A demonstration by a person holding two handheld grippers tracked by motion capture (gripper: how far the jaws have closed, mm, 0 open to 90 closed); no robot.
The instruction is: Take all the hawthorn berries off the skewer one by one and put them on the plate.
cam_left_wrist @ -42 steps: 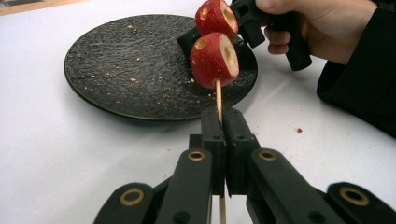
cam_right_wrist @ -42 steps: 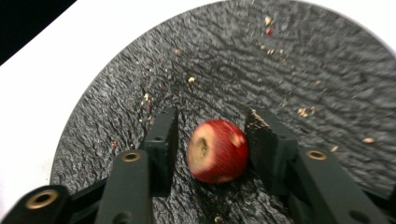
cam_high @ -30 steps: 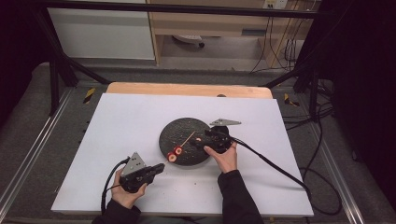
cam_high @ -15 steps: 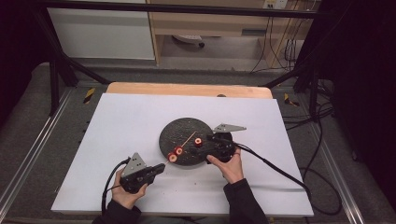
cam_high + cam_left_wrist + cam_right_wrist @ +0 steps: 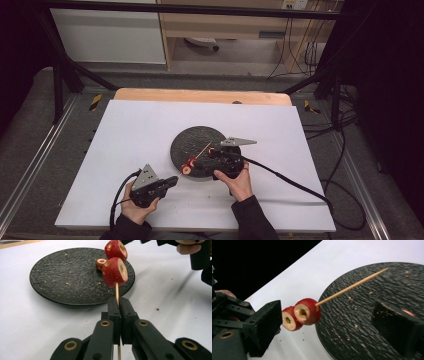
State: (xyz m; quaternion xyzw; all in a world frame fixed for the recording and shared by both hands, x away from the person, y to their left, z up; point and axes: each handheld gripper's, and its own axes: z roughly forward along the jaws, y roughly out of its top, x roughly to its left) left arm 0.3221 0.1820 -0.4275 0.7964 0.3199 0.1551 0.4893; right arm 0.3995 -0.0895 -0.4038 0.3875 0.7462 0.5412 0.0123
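a thin wooden skewer [image 5: 117, 293] carries two cored red fruit pieces [image 5: 115, 268] threaded one behind the other, just beyond the left gripper [image 5: 119, 305] jaws, which are pressed closed on the stick's lower end. the bare pointed end reaches over a dark round plate [image 5: 62, 277], which holds one more small fruit piece [image 5: 101, 263] and scattered crumbs. the right gripper [image 5: 332, 322] stands with its jaws wide apart over the plate's near edge; the skewered fruit sits between them, toward the jaw off the plate, and nothing is held. the plate rests on a white table [image 5: 135, 130].
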